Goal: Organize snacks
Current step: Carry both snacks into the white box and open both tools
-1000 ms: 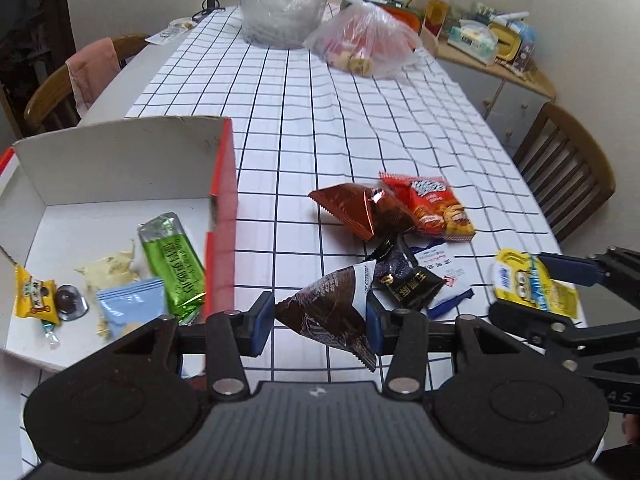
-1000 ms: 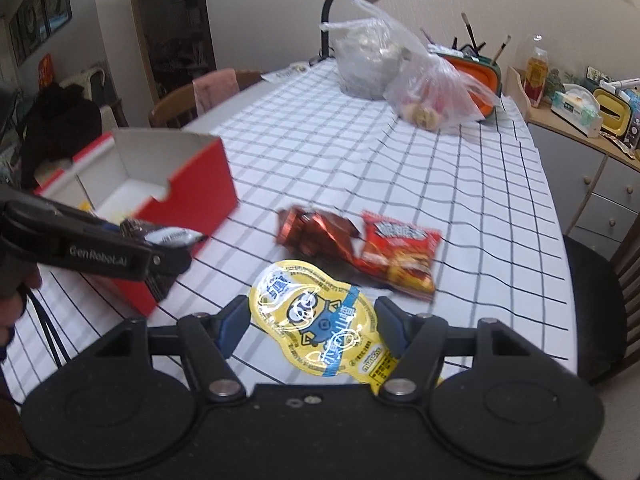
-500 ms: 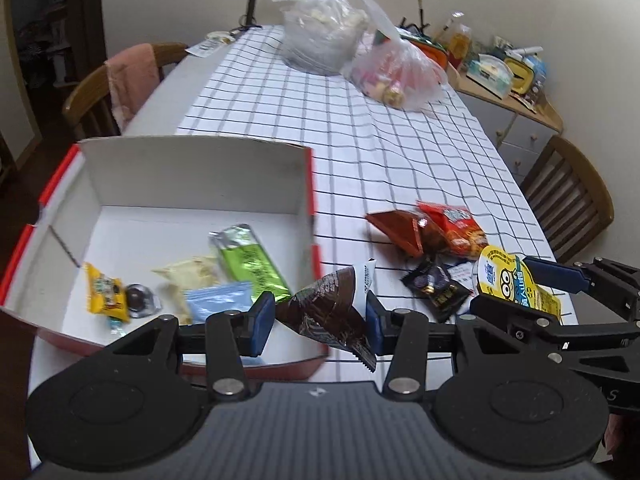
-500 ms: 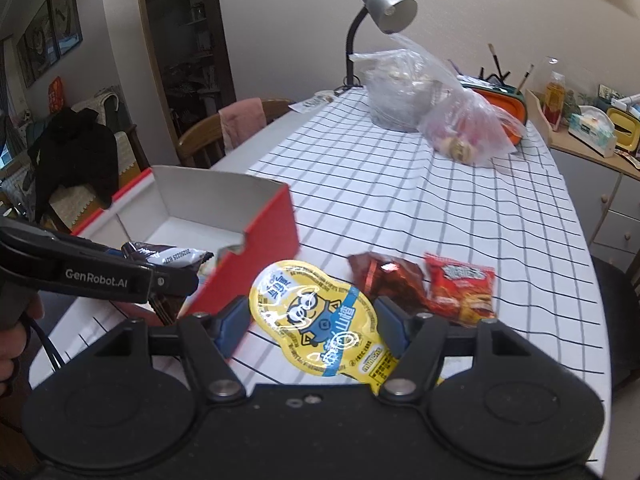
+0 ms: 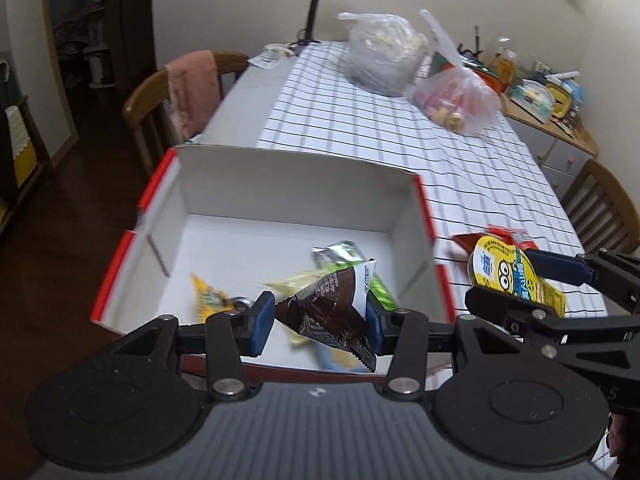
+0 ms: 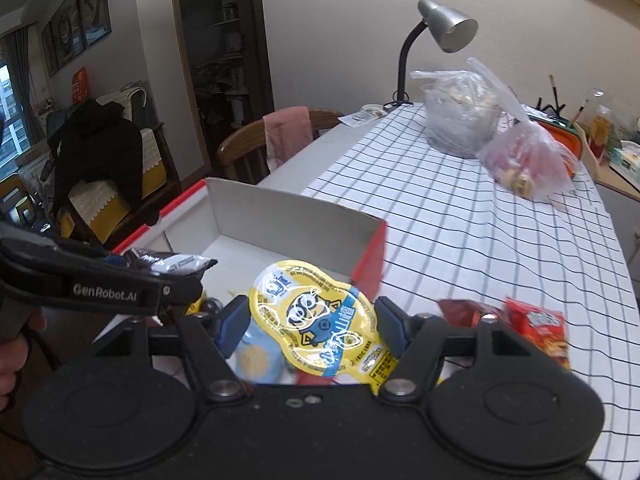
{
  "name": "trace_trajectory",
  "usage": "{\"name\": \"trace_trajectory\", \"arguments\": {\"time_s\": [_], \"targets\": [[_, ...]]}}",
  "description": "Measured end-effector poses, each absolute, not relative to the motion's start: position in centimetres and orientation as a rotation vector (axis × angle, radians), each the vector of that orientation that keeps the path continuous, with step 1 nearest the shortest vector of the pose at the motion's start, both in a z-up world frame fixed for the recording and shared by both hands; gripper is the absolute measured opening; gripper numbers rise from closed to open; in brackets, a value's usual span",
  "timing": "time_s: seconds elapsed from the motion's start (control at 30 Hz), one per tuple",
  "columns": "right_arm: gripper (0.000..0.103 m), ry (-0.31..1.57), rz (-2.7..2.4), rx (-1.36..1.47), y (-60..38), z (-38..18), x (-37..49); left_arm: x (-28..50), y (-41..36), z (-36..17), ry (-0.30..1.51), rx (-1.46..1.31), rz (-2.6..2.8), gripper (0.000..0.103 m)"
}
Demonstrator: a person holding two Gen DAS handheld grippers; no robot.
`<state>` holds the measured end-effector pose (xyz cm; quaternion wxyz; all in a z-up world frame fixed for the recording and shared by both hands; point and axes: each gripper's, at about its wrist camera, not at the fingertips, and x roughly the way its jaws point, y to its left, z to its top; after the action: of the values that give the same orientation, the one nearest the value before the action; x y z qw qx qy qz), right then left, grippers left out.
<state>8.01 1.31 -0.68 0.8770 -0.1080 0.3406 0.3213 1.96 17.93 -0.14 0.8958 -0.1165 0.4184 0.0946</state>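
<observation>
A grey desk lamp (image 6: 446, 30) stands behind two plastic bags (image 5: 384, 54).

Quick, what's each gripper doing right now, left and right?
Left gripper: closed on the brown triangular packet.
Right gripper: closed on the yellow cartoon pouch.

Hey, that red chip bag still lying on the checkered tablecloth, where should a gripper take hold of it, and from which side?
A judgement: come from above, pointing down, and pinch the red chip bag across its narrow width near the middle. It lies flat on the tablecloth, so the side edges are what a gripper can close on. The brown packet touches its left edge, so nudging it clear first may help.
</observation>
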Motion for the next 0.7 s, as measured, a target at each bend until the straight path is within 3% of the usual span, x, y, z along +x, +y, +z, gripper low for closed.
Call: {"name": "trace_trajectory", "arguments": {"time_s": [0.7], "targets": [[0.067, 0.783, 0.648, -0.293, 11.1, -5.4, 14.5, 5.2, 25.7, -3.6, 0.936, -0.179, 0.31, 0.045]]}}
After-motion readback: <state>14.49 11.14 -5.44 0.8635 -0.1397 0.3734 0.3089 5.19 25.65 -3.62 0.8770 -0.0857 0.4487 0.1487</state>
